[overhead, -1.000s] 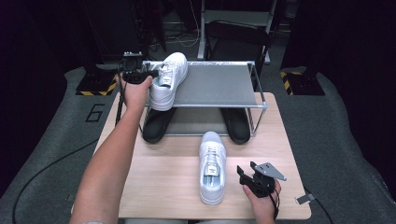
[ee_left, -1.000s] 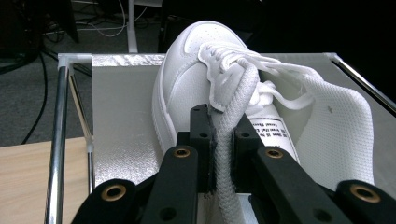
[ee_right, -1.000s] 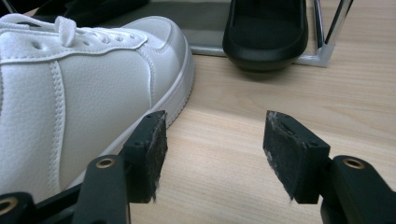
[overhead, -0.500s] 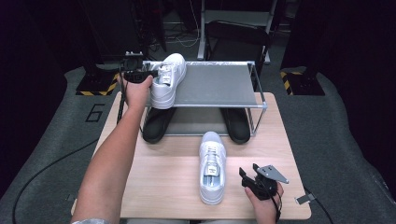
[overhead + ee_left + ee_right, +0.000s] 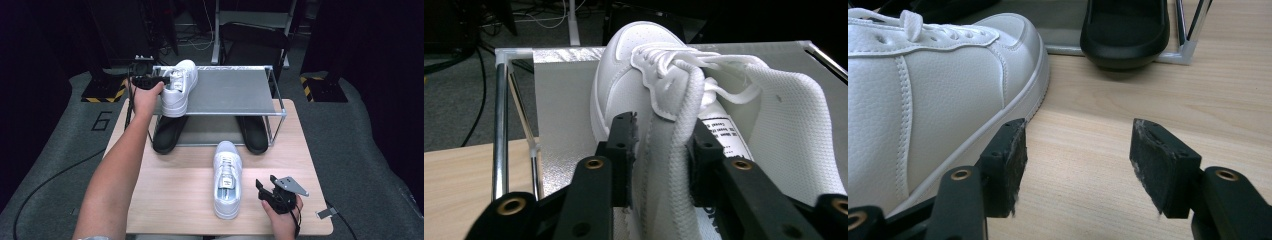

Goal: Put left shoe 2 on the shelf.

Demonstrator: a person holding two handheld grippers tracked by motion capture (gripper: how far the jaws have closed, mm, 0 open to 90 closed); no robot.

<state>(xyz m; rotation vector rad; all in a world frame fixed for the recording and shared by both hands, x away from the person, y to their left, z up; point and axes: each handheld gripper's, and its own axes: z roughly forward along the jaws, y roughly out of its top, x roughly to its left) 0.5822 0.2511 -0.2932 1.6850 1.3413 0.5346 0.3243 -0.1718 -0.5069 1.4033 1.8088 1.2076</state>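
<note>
Dim room, grey floor (image 5: 360, 135), hazard-striped black blocks (image 5: 102, 92).

White sneakers (image 5: 227, 180), black shoes (image 5: 252, 133), grey shelf (image 5: 230, 92), pale wood table (image 5: 170, 200).

High view above my side, facing forward-down over whole tabletop (image 5: 180, 200), my left tool (image 5: 659, 165) cam close along shelf-top sneaker (image 5: 684, 100), right tool (image 5: 1075, 165) cam low, near tabletop sneaker (image 5: 923, 85), both shared with high view

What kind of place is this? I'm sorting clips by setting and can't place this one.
Likely a lab or studio set up for recording, not a home: a small wooden table with a metal shoe rack, dark curtained surroundings, hazard tape and loose cables on a grey floor.
</note>
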